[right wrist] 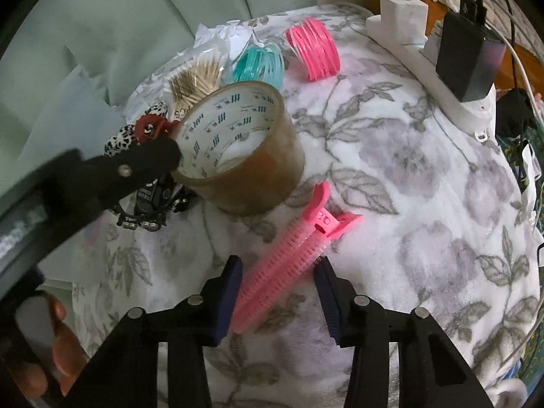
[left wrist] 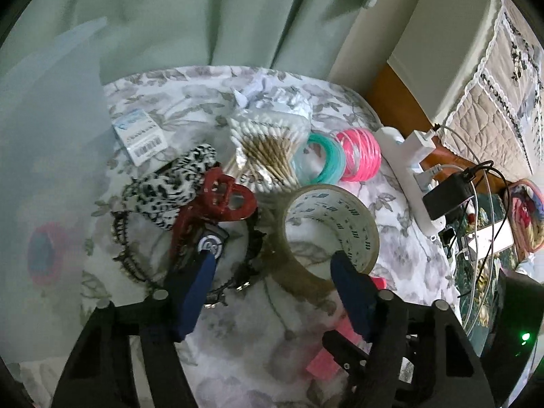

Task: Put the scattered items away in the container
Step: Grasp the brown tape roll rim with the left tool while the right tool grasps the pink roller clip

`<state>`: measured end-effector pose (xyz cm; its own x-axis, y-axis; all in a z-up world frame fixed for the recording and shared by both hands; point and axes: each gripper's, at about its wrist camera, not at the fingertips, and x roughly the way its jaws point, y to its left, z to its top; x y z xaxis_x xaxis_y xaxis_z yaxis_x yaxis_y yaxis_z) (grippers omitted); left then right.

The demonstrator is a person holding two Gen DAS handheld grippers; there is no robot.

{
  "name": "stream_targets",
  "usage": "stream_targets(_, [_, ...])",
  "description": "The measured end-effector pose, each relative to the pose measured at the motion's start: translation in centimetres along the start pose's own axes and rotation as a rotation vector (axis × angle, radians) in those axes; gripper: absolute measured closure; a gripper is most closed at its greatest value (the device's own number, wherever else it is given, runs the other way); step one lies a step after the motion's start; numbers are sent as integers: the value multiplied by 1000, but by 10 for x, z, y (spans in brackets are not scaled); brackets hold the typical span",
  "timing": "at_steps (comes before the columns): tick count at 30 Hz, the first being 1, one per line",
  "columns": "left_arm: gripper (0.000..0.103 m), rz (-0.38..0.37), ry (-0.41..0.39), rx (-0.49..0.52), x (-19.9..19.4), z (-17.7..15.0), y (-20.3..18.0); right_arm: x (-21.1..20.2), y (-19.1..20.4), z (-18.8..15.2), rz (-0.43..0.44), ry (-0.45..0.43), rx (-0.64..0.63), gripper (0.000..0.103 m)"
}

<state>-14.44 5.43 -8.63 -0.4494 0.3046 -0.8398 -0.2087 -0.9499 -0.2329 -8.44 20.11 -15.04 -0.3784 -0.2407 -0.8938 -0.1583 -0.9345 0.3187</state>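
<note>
Left wrist view, going left to right: a barcode-labelled packet [left wrist: 141, 134] sits upper left on the floral blanket [left wrist: 401, 238], then a leopard-print scrunchie [left wrist: 170, 183] with a dark red claw clip [left wrist: 217, 204] lying over a black toothed headband [left wrist: 136, 258] mid-frame. The left gripper [left wrist: 272, 265] is open, one finger over the clip pile, the other just inside the brown tape roll [left wrist: 329, 224]. Behind that are a bag of cotton swabs [left wrist: 268, 142], a teal ring bundle [left wrist: 318, 165] and a pink ring bundle [left wrist: 360, 158], then a white power strip [left wrist: 411, 176] on the right. In the right wrist view, the right gripper [right wrist: 277, 292] is open too, fingers either side of a pink hair clip [right wrist: 289, 251] at lower centre, not clearly squeezing it. Can't make out the container for sure.
</note>
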Motion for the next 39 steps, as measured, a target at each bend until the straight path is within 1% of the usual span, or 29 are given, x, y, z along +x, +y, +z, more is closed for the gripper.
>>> stream_targets(4, [38,-17,15,11,6,2,-4,-12,-11,1,24,-10,17,62])
stream_targets(7, [47,-22,37,15,13,4,-6,-21,-12,1,31,-24,-2,62])
stream_targets(8, [51,-24,45,16,16,5,-7,-23,-12,0,30,-25,-12,62])
stream_targets(10, [56,-25,62,18,21,6,-8,-27,-10,-1,31,-26,-27,63])
stream_targets(12, [58,-22,72,18,25,7,-8,-31,-8,-1,40,-24,-37,63])
stream_targets(14, [63,-22,83,10,30,8,-7,-27,-14,0,65,0,-14,63])
stream_targets(16, [64,-21,91,4,33,10,-6,-19,-24,4,90,37,35,63])
stream_targets(18, [65,-17,97,4,37,11,-7,-13,-33,0,120,61,91,63])
stream_targets(20, [68,-13,100,5,40,11,-8,-11,-39,0,141,68,125,62])
stream_targets(23, [68,0,101,8,45,12,-9,-10,-41,2,147,68,156,61])
stream_targets(26, [73,14,96,3,48,14,-8,-6,-43,4,152,79,198,60])
stream_targets(33, [86,23,81,-37,52,19,0,-5,-52,2,169,68,280,60])
stream_targets(37, [90,21,70,-69,52,18,6,-14,-59,-3,185,33,305,68])
stream_targets(39, [92,17,64,-94,50,17,8,-18,-59,-5,197,16,302,69])
